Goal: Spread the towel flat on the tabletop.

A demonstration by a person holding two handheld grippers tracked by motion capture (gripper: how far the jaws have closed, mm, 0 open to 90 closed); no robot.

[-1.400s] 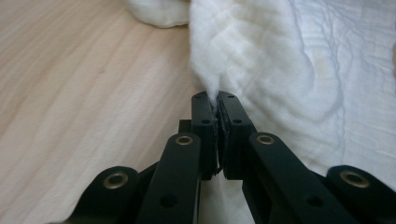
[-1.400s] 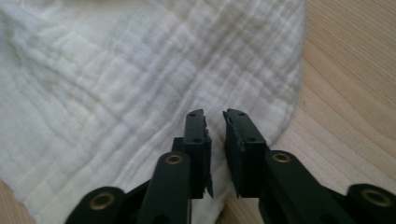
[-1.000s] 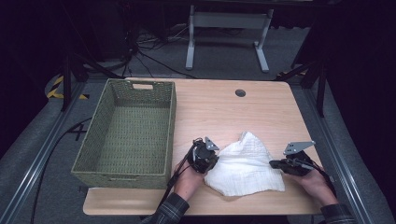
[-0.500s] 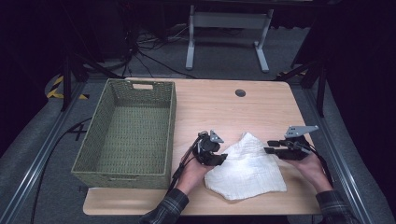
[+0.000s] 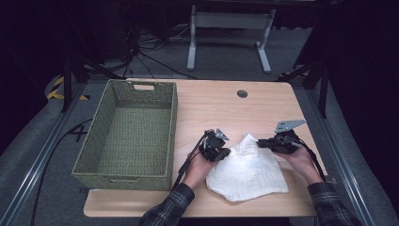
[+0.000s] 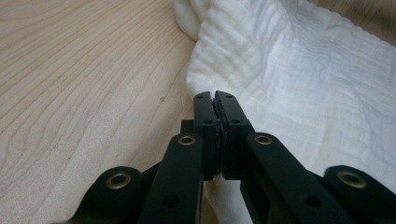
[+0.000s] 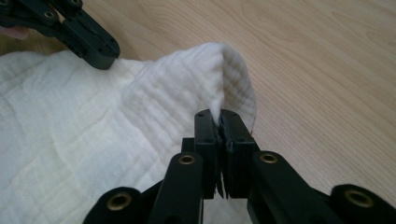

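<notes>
Pinching the white cloth (image 5: 247, 169) are both claws, left claw (image 6: 215, 95) and right claw (image 7: 220, 114).

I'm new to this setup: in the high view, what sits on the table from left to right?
Woven basket → left gripper → white cloth → right gripper.

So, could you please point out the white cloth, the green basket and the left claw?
white cloth (image 5: 247, 172), high view, on the flat middle of the cloth.
green basket (image 5: 171, 113), high view, on its right wall.
left claw (image 6: 215, 96), left gripper view, at the tips of its closed jaws, pinching the cloth's edge.
</notes>
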